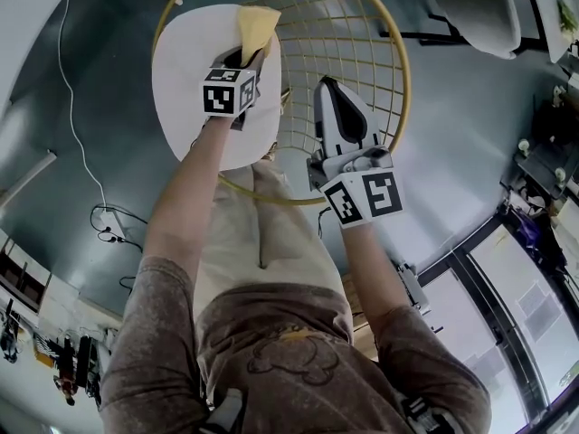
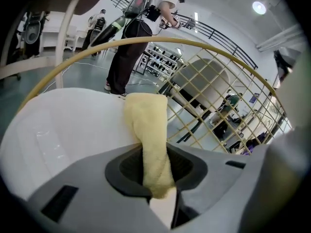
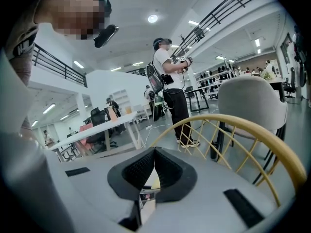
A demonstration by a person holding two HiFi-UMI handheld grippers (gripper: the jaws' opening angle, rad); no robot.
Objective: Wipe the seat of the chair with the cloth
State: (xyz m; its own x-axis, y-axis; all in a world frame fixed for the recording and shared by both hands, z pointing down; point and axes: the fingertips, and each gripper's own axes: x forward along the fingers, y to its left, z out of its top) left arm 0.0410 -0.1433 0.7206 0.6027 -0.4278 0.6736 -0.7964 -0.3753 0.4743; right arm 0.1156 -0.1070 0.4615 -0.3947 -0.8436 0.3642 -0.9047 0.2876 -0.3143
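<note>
The chair has a round white seat (image 1: 185, 70) and a yellow wire back (image 1: 357, 48). A yellow cloth (image 1: 256, 25) lies on the seat's far edge, next to the wire back. My left gripper (image 1: 249, 57) is shut on the cloth and rests over the seat. In the left gripper view the cloth (image 2: 146, 130) runs from between the jaws out across the white seat (image 2: 58, 125). My right gripper (image 1: 330, 84) hovers above the wire back with its jaws shut and empty. In the right gripper view the pads meet at the right gripper's (image 3: 154, 152) tip, with the yellow rim (image 3: 243, 125) beyond.
A grey upholstered chair (image 1: 470, 7) stands beyond the wire back. A white cable (image 1: 72, 107) and a power strip (image 1: 109, 229) lie on the floor at left. Another person (image 3: 170, 81) stands some way off, near white tables (image 3: 97, 130).
</note>
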